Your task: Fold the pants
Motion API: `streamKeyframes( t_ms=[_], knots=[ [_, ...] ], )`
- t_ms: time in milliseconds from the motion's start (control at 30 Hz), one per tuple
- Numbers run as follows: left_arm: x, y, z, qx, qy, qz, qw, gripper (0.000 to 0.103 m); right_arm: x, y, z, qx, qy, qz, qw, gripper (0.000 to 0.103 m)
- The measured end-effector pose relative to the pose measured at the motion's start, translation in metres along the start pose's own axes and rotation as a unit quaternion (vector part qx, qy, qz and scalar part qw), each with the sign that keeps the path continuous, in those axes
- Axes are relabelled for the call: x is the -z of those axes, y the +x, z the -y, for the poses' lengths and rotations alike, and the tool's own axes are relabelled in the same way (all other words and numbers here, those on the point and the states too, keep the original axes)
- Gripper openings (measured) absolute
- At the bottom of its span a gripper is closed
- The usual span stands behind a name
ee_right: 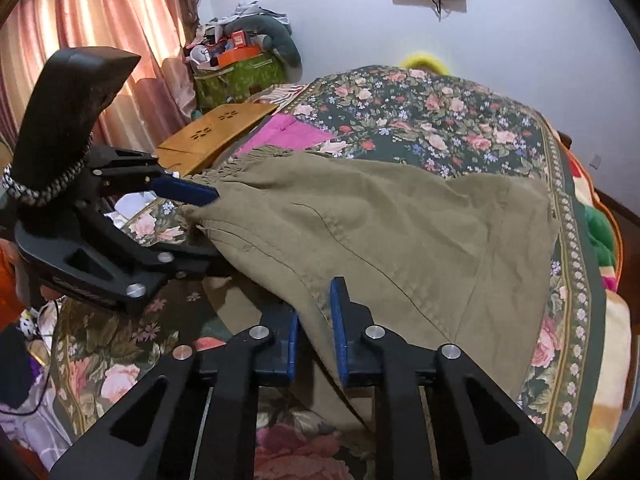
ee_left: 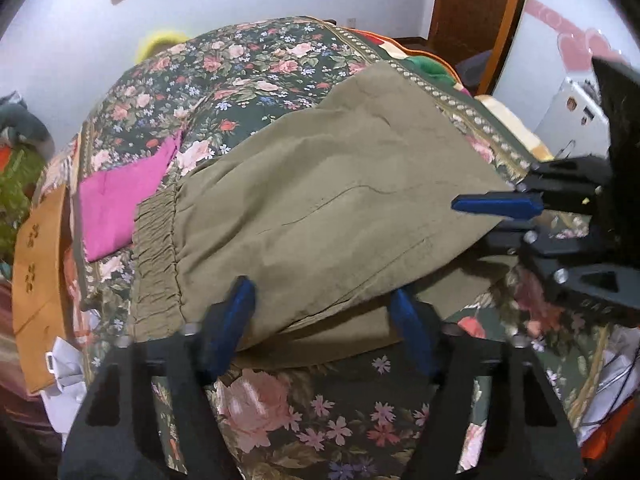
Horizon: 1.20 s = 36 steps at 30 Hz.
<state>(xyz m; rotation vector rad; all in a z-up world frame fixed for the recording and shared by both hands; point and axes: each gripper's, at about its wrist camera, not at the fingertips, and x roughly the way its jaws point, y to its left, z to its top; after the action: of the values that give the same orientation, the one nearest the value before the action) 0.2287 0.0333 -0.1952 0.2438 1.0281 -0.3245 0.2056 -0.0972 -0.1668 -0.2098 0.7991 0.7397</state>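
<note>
Right gripper pinching the near edge of the olive pants; left gripper half-wide around the same hem, not clearly clamped. Pants spread on the floral bedspread. Best to close left fully, then lift both corners evenly toward the elastic waistband.

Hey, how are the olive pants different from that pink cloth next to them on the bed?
The olive pants spread much wider than the pink cloth. The pants have a gathered elastic waistband; the pink cloth looks plain and smooth. The pants' near edge sits between the fingers of the left gripper and the right gripper, while the pink cloth is untouched. Both lie on the floral bedspread.
</note>
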Motion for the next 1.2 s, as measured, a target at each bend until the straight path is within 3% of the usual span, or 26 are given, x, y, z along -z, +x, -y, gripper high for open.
streamKeyframes(
  t_ms=[33, 67, 167, 400, 633, 733, 900, 1100, 1200],
  knots=[
    [0.001, 0.0, 0.002, -0.004, 0.003, 0.001, 1.0, 0.048, 0.0, 0.0, -0.001, 0.001, -0.003, 0.0, 1.0, 0.011],
    [0.002, 0.0, 0.004, -0.007, 0.005, 0.003, 1.0, 0.036, 0.001, -0.001, -0.003, 0.003, -0.009, 0.0, 1.0, 0.009],
    [0.006, -0.004, 0.01, -0.021, 0.013, 0.017, 0.9995, 0.022, 0.004, -0.003, -0.006, 0.011, -0.023, 0.001, 1.0, 0.008],
    [0.017, -0.011, 0.015, -0.014, 0.016, 0.015, 0.9996, 0.019, 0.009, -0.005, -0.004, 0.005, -0.01, -0.009, 1.0, 0.011],
    [0.024, -0.013, 0.003, 0.007, -0.026, -0.001, 0.9996, 0.027, 0.015, -0.013, -0.004, -0.002, 0.01, -0.02, 1.0, 0.023],
    [0.028, -0.024, -0.006, 0.011, -0.046, 0.006, 0.9989, 0.037, 0.017, -0.024, -0.003, -0.007, 0.016, -0.006, 1.0, 0.028],
    [0.032, -0.045, -0.031, 0.014, -0.095, 0.032, 0.9949, 0.067, 0.015, -0.04, 0.004, -0.016, 0.053, 0.02, 0.998, 0.029],
    [0.031, -0.047, -0.067, -0.028, -0.145, 0.041, 0.9882, 0.071, 0.014, -0.046, 0.019, 0.008, 0.115, 0.053, 0.992, 0.044],
    [0.032, -0.034, -0.079, -0.041, -0.16, 0.033, 0.9857, 0.071, 0.01, -0.04, 0.026, -0.011, 0.147, 0.052, 0.988, 0.045]
  ],
)
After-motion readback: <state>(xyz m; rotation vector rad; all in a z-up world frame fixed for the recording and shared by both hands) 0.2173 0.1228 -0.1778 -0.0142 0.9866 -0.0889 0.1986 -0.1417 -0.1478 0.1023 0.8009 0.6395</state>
